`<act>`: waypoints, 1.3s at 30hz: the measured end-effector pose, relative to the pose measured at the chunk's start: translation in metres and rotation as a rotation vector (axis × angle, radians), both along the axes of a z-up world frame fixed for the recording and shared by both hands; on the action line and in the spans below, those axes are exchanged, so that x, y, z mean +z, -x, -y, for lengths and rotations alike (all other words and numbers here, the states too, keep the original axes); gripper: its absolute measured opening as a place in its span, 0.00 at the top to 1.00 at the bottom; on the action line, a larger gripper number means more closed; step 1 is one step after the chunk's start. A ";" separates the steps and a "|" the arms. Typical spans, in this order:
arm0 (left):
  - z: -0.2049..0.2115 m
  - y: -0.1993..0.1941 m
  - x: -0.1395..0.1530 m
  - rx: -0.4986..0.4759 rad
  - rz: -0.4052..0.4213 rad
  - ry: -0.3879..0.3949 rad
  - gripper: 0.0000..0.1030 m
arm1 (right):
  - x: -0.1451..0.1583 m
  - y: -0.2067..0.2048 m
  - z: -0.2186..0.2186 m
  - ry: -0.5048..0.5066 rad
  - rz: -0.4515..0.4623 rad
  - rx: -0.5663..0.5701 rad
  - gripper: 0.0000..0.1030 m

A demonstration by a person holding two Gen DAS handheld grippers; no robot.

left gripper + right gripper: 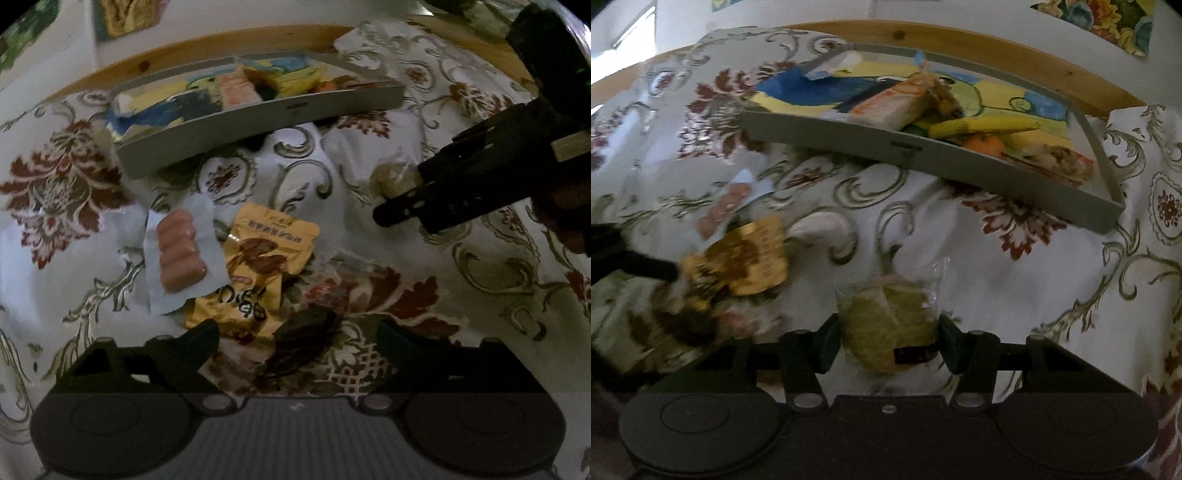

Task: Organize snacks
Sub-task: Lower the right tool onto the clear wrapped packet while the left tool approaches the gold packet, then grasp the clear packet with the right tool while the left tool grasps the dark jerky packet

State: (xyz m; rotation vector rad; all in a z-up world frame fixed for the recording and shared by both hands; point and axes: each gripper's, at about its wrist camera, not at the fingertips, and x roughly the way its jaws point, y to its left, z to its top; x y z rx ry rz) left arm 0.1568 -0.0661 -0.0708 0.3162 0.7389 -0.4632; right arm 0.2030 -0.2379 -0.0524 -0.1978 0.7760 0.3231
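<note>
In the right wrist view my right gripper [888, 341] is shut on a round cookie in a clear wrapper [886, 325], just above the flowered cloth. The left wrist view shows my left gripper [297, 332] open, low over the cloth, with a dark wrapped snack [303, 332] lying between its fingers. Ahead of it lie a sausage pack [181, 254] and a gold packet [266, 254], which overlap. The grey tray [849, 136] at the back holds several snacks, among them an orange-and-white pack [886, 107] and a yellow one [982, 125].
The flowered tablecloth [332, 177] covers the table and is rumpled. A wooden edge [960, 40] runs behind the tray, with a white wall beyond. From the left wrist view the right gripper [400, 192] reaches in from the right, near the tray [258, 122].
</note>
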 end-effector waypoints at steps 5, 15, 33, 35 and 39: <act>-0.001 -0.006 0.000 -0.045 -0.046 0.015 0.15 | 0.010 0.024 0.009 -0.067 -0.056 0.014 0.46; -0.013 -0.027 0.000 -0.086 -0.187 0.021 0.43 | 0.005 0.047 0.020 -0.109 -0.098 0.031 0.46; 0.017 -0.010 0.010 0.084 -0.322 -0.015 0.47 | 0.009 0.088 0.030 -0.113 -0.073 0.035 0.45; 0.015 -0.011 0.009 0.087 -0.328 -0.006 0.48 | 0.008 0.090 0.029 -0.114 -0.068 0.032 0.45; 0.015 -0.009 0.011 0.081 -0.331 -0.008 0.51 | 0.007 0.092 0.028 -0.119 -0.061 0.027 0.45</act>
